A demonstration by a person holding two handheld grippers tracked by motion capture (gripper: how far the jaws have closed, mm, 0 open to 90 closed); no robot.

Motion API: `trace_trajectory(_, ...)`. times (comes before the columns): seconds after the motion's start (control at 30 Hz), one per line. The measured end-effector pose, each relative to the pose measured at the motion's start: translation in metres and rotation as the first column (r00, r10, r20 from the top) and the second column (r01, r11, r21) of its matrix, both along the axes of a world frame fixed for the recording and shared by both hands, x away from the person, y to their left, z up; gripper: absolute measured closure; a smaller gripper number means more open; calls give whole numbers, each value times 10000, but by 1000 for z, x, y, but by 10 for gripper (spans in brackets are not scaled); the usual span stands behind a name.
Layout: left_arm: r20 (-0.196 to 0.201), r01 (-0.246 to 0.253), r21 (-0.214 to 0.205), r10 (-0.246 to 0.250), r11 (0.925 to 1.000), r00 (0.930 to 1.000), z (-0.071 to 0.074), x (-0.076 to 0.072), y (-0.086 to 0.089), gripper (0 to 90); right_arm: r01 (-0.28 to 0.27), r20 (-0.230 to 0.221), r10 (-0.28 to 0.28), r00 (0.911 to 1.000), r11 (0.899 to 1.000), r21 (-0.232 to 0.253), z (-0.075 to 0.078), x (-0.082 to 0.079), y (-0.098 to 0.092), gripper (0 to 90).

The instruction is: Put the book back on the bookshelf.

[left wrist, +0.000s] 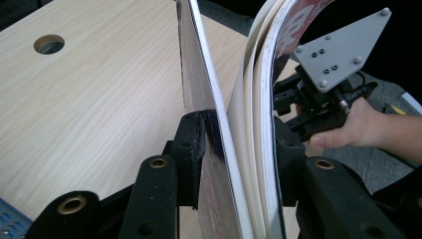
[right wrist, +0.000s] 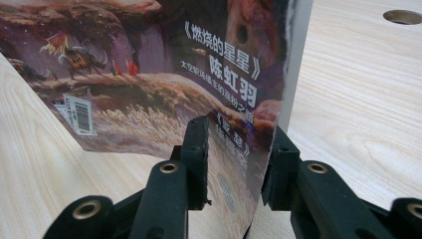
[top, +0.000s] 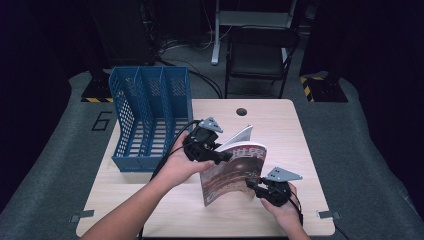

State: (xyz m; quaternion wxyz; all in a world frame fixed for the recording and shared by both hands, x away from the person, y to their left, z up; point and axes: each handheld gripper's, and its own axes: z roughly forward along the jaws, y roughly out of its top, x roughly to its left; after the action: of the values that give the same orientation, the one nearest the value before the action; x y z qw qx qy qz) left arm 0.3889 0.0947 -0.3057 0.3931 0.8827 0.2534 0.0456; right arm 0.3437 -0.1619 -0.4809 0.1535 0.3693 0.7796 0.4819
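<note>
A magazine (top: 235,172) with a reddish-brown cover stands on edge near the middle of the wooden table (top: 285,130), fanned slightly open at the top. My left gripper (top: 225,156) reaches in from the left and grips its upper edge. In the left gripper view the jaws (left wrist: 239,144) press on the dark cover and the white pages (left wrist: 254,99). My right gripper (top: 252,186) holds the lower right corner. In the right gripper view the cover (right wrist: 164,74) with its barcode runs between the jaws (right wrist: 236,159). The right gripper (left wrist: 308,107) also appears behind the pages.
A blue mesh file rack (top: 150,120) with three slots stands at the table's back left, close to my left hand. A round cable hole (top: 242,111) lies at the back edge. A black chair (top: 260,55) stands beyond the table.
</note>
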Motion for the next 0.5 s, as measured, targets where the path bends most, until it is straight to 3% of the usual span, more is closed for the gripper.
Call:
trace_trajectory(0.27,-103,-12,100,13,9999,9999,-2,3,-7,679,133,110,-133,9999,9999,4,-1,0,0,687)
trace_trajectory(0.5,16,-40,88,40,10000,10000,-1,3,-9,727,-76,119,76,9999,10000,15,0,1,-1,687)
